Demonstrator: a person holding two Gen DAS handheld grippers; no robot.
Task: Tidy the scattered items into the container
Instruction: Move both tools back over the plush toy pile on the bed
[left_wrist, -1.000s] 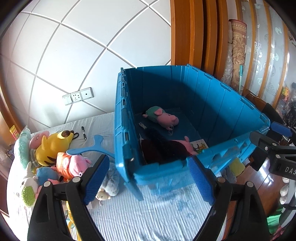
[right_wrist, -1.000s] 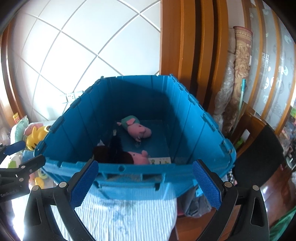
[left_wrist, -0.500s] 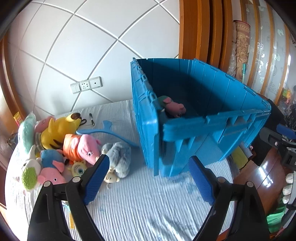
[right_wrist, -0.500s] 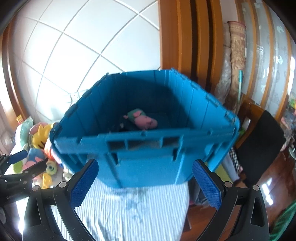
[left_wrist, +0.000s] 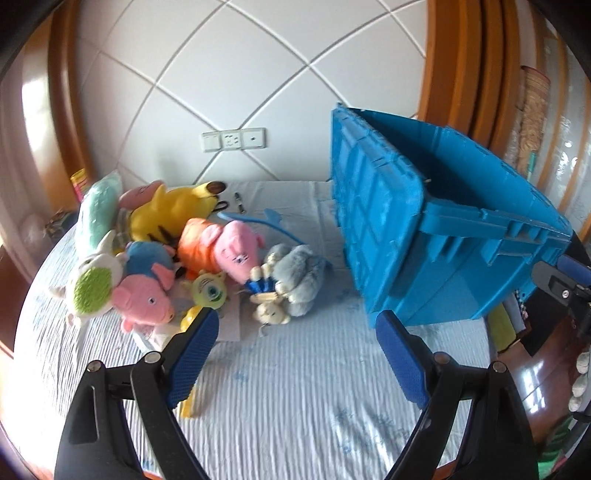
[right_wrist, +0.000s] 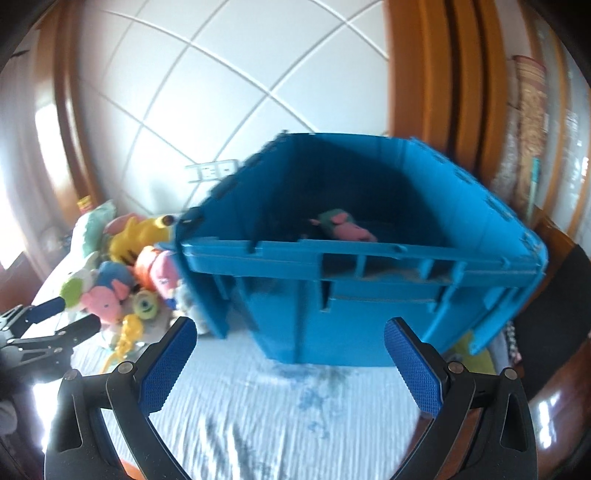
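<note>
Left gripper (left_wrist: 295, 354) spread wide, nothing between its pads, over the striped bed sheet (left_wrist: 295, 387). Right gripper (right_wrist: 288, 365) likewise released and empty. Plush toy pile (left_wrist: 166, 258) at 10 o'clock in the left view. Blue crate (left_wrist: 424, 236) at 2 o'clock, its interior hidden there. Right view blurred: pink pig plush (right_wrist: 345, 227) inside the crate, the rest too dark to make out.

The blue crate (right_wrist: 369, 258) is motion-blurred, its near wall hiding most contents.
</note>
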